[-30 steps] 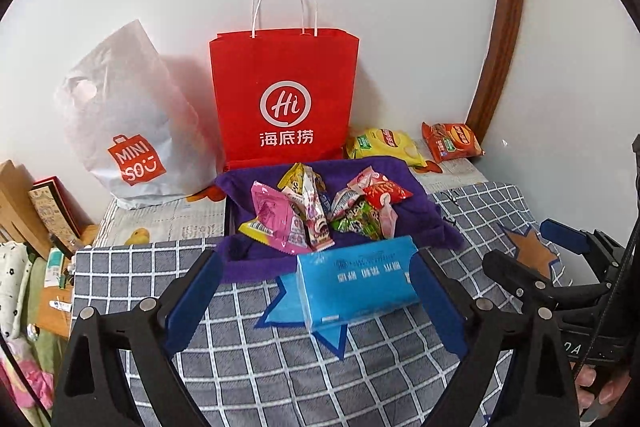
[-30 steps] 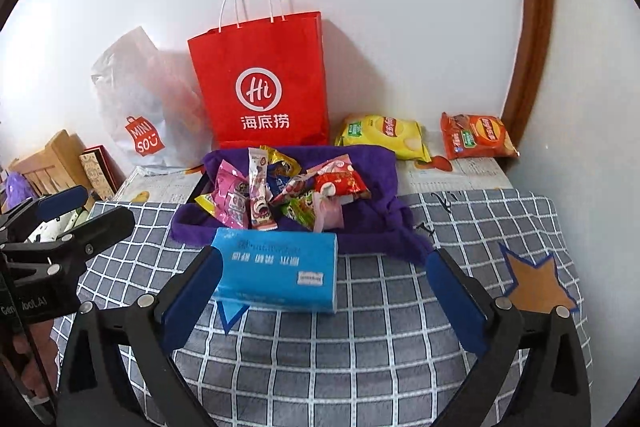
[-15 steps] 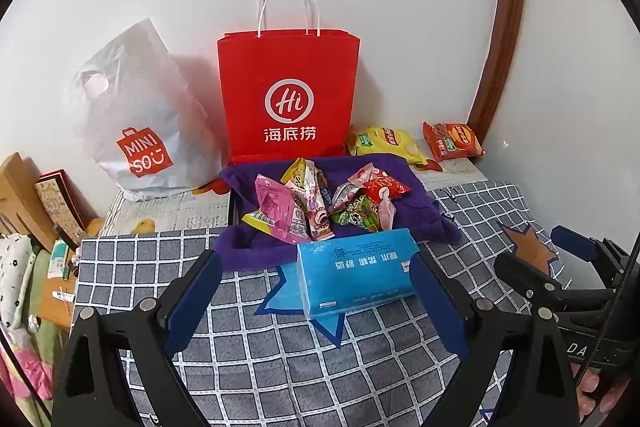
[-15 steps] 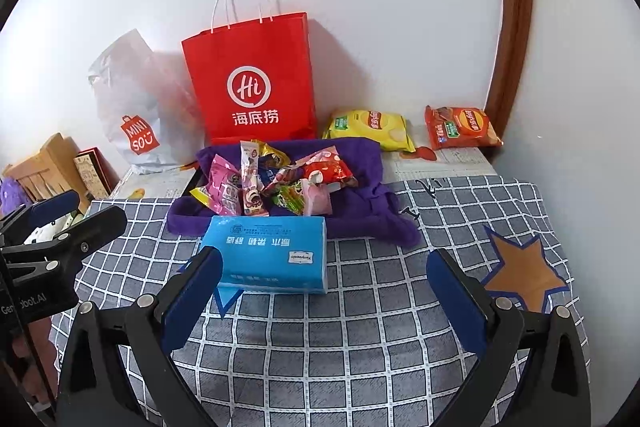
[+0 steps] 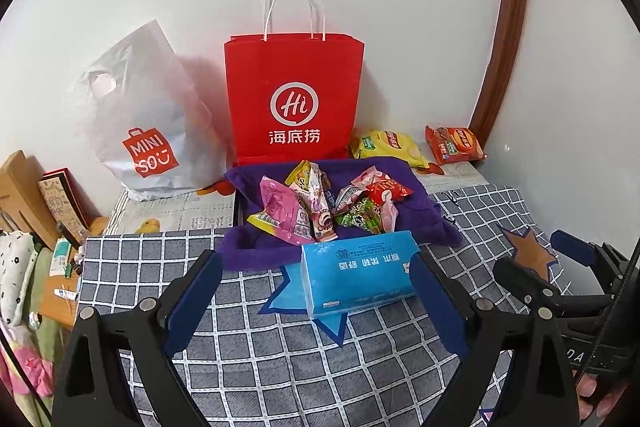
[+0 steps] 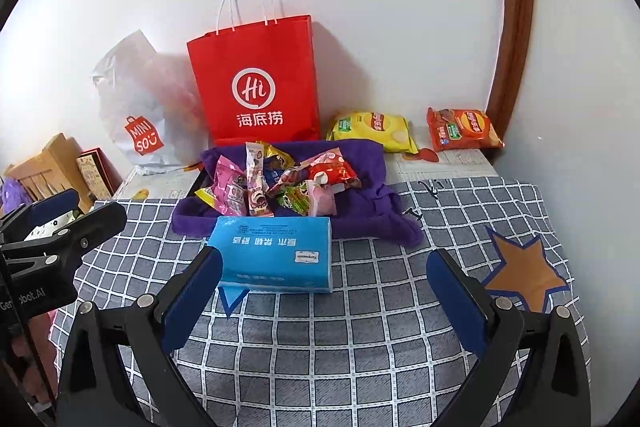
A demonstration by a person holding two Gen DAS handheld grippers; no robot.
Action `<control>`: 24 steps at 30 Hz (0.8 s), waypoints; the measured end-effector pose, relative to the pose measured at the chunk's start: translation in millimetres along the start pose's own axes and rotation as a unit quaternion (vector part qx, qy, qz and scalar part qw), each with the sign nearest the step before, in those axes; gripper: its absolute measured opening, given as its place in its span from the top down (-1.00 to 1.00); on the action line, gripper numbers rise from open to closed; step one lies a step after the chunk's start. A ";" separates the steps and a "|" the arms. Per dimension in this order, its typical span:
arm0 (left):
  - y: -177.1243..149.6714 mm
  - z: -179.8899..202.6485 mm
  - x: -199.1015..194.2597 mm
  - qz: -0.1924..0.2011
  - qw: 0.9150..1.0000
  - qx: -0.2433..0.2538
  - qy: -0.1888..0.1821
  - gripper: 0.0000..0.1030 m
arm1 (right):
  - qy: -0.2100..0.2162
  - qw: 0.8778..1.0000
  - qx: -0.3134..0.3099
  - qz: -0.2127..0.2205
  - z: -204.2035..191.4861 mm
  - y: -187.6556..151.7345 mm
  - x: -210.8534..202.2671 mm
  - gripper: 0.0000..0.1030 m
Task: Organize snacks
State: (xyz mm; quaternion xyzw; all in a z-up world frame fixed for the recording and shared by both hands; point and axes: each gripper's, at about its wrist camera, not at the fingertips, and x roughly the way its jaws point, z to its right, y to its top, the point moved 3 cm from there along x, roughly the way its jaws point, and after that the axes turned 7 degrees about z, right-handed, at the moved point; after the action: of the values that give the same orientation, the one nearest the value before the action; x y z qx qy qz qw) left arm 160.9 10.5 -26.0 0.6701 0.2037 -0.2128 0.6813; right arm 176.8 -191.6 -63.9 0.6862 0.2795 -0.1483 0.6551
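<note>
Several small snack packets (image 5: 324,207) (image 6: 276,183) lie piled on a purple cloth (image 5: 424,223) (image 6: 372,219) over a dark tray. A yellow chip bag (image 5: 386,147) (image 6: 372,126) and an orange chip bag (image 5: 454,145) (image 6: 460,129) rest behind it by the wall. A blue tissue pack (image 5: 356,273) (image 6: 276,253) lies in front of the cloth. My left gripper (image 5: 316,297) is open, hovering before the tissue pack with nothing held. My right gripper (image 6: 324,297) is open too, empty, over the checked cover to the pack's right.
A red paper bag (image 5: 294,99) (image 6: 256,83) and a white plastic bag (image 5: 148,123) (image 6: 140,107) stand against the wall. A grey checked cover (image 5: 280,355) (image 6: 360,327) with star patches spreads over the surface. Boxes and clutter (image 5: 36,203) sit off the left edge.
Both grippers have pulled back and risen, so the snacks and tissue pack look smaller and farther away. Nothing on the table has moved.
</note>
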 end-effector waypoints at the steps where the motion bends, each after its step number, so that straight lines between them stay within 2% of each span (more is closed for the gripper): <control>1: -0.1 -0.2 0.0 -0.001 1.000 0.000 0.001 -0.84 | 0.000 1.000 0.000 0.000 -0.3 0.0 -0.2 -0.96; 24: -0.6 -0.6 -1.3 -0.004 1.000 0.001 0.000 -0.84 | 0.000 1.000 0.001 0.002 -1.5 -0.8 -3.3 -0.96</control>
State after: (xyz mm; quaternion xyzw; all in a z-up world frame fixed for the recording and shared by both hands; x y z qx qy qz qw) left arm 159.5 11.1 -25.8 0.6700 0.2061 -0.2154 0.6798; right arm 173.5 -190.7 -62.5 0.6870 0.2780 -0.1478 0.6549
